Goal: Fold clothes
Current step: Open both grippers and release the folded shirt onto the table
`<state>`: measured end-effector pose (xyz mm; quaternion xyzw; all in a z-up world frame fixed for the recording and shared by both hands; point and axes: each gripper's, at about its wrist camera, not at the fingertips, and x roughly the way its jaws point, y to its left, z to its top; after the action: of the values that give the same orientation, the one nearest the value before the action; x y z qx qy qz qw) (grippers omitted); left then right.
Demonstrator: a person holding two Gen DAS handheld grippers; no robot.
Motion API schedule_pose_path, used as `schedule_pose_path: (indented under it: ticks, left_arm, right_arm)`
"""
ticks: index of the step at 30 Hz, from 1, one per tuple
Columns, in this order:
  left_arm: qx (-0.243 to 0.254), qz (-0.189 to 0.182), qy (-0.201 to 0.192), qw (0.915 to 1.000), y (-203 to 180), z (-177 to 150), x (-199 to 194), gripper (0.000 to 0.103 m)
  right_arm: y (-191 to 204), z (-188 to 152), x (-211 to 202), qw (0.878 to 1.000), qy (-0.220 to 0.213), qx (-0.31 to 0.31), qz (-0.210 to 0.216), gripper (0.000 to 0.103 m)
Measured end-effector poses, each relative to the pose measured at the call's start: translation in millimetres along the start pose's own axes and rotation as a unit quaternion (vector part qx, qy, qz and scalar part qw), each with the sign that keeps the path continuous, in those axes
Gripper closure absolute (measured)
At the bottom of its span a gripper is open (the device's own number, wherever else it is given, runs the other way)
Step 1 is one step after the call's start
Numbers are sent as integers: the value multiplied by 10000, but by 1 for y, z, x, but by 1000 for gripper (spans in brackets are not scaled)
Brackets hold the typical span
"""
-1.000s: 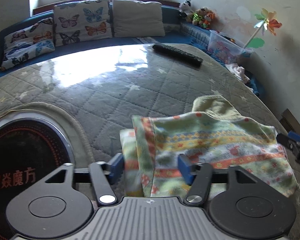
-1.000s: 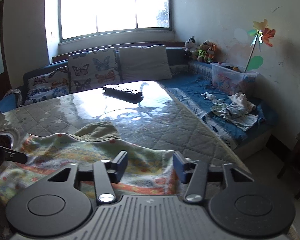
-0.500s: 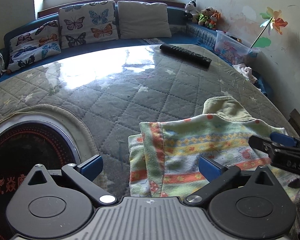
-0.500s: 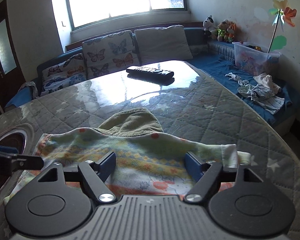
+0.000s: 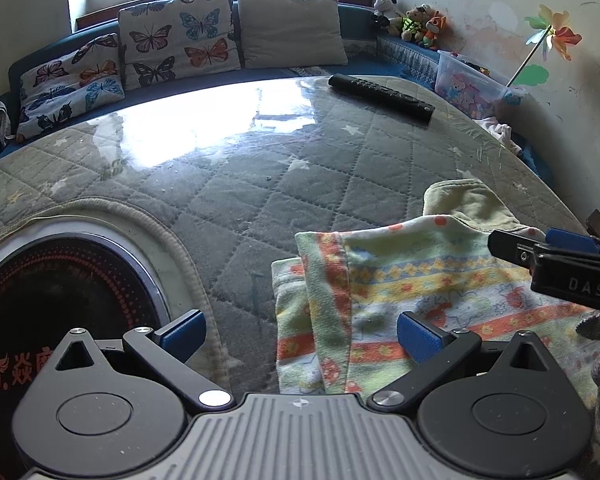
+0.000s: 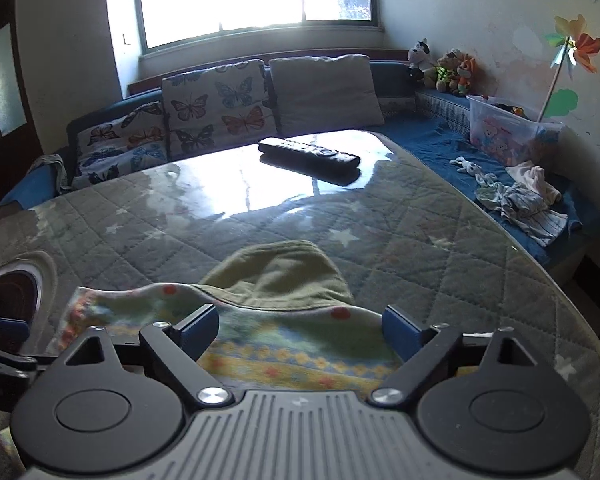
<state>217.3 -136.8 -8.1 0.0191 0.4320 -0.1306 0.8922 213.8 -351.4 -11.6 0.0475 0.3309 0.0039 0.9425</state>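
Observation:
A small patterned garment (image 5: 420,292) with orange, yellow and green bands lies folded on the quilted table, its plain green hood (image 5: 464,204) pointing away. It also shows in the right wrist view (image 6: 284,344). My left gripper (image 5: 300,330) is open and empty, hovering above the garment's left edge. My right gripper (image 6: 300,324) is open and empty above the garment's middle; it also shows at the right of the left wrist view (image 5: 556,260).
A quilted grey table cover (image 5: 260,184) lies under glass. A round dark cooktop (image 5: 52,300) sits at the left. A black remote (image 5: 380,94) lies at the far side. A sofa with butterfly cushions (image 6: 216,108) stands behind. Loose clothes (image 6: 520,200) lie on the right bench.
Both grippers have opened and let go of the garment, then pulled back and up a little. The garment now rests flat on the table.

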Motion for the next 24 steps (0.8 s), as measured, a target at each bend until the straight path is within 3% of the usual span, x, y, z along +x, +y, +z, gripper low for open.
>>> schedule_pose_path:
  ticks: [6,12,18,24]
  left_arm:
    - [-1,-4,23,10000,4,-2,0,0]
    - [16,-1,37,10000,6,-3,0,0]
    - [41,17,15,10000,8,-5,-1,0]
    - [44,39,23,10000,10,-6,-2,0]
  right_arm:
    - [24,3,11,9994,90,-273,181,11]
    - [31,7,27,9991,227,-360,19,4]
    - [37,16,29,9991,210,-367,-14,3]
    - [44,16,47,9970,468,-595,-185,0]
